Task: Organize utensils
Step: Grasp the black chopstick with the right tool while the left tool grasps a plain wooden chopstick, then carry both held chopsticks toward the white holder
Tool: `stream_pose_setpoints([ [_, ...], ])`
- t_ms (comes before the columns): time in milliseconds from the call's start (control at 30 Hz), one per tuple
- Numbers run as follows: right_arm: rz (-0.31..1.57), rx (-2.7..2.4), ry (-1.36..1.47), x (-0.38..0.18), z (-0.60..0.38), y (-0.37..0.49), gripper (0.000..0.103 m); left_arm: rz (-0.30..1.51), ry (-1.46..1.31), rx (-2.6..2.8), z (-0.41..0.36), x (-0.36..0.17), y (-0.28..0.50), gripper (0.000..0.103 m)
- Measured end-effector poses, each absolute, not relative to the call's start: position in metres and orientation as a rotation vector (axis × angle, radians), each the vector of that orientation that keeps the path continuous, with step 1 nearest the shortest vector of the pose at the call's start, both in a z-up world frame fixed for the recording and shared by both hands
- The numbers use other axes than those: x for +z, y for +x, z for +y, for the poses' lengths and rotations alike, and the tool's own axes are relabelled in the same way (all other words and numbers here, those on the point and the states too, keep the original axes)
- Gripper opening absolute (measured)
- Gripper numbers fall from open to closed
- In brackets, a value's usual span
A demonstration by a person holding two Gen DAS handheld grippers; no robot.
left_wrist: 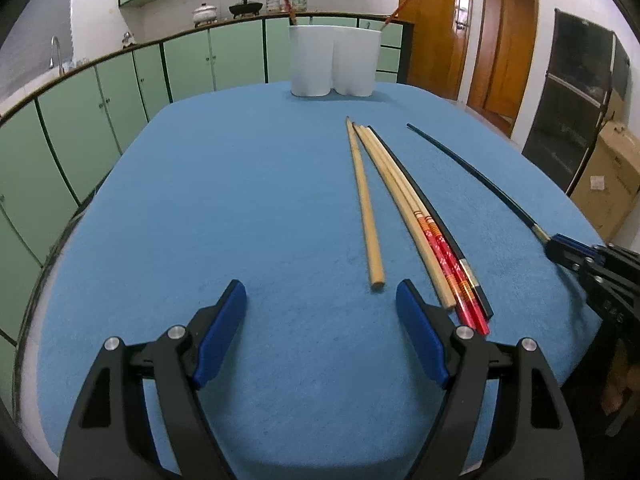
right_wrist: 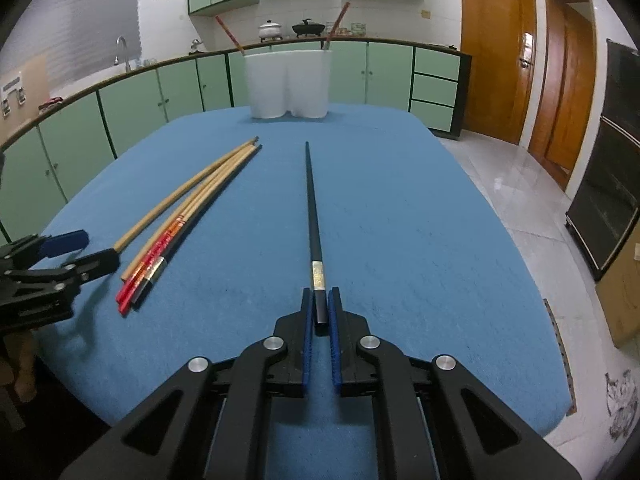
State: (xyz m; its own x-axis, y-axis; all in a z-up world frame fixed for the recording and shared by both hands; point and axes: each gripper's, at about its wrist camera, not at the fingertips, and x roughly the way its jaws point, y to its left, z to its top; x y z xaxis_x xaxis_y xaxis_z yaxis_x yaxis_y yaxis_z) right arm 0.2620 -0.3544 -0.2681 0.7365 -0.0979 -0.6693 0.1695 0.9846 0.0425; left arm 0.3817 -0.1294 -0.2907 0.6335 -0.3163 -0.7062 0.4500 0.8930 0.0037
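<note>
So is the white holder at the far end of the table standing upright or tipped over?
Upright. The white holder stands on its flat base on the blue table, with two red chopsticks sticking up out of its open top.

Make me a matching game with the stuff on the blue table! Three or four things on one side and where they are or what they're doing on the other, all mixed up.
Things:
1. black chopstick
2. white holder
3. left gripper
4. plain wooden chopstick

States:
A. stands at the far end of the table, red chopsticks poking out
B. open, nothing between its fingers
C. lies alone on the cloth, just left of the bundle
D. its near end pinched in the right gripper

Pairs: 1-D, 2-A, 3-B, 4-C
</note>
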Motion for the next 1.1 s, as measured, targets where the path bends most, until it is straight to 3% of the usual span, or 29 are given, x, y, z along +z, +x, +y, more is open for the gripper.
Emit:
stream_pose_setpoints([
  [133,0.724,-0.148,0.108,-0.269,-0.354,0.261,0.008,0.752,0.178,-0.417,-0.137,-0.293,0.383,0.075],
  [200,0.722,-0.146,0.110,-0.269,-0.354,0.261,0.008,0.743,0.157,-0.423,-0.138,-0.294,0.383,0.068],
  [300,0.719,-0.145,0.113,-0.270,-0.355,0.260,0.008,0.734,0.162,-0.431,-0.142,-0.293,0.382,0.049],
  [333,0.718,-0.145,0.113,-0.270,-0.354,0.260,0.008,0.731,0.162,-0.436,-0.143,-0.292,0.382,0.037],
  [500,0.715,-0.150,0.104,-0.271,-0.352,0.258,0.008,0.743,0.081,-0.421,-0.138,-0.292,0.384,0.009],
  [767,0.713,-0.157,0.089,-0.270,-0.348,0.257,0.009,0.750,0.035,-0.299,-0.132,-0.292,0.361,0.006],
  [1100,0.715,-0.147,0.092,-0.268,-0.348,0.253,0.012,0.750,0.074,-0.322,-0.131,-0.290,0.358,0.011],
])
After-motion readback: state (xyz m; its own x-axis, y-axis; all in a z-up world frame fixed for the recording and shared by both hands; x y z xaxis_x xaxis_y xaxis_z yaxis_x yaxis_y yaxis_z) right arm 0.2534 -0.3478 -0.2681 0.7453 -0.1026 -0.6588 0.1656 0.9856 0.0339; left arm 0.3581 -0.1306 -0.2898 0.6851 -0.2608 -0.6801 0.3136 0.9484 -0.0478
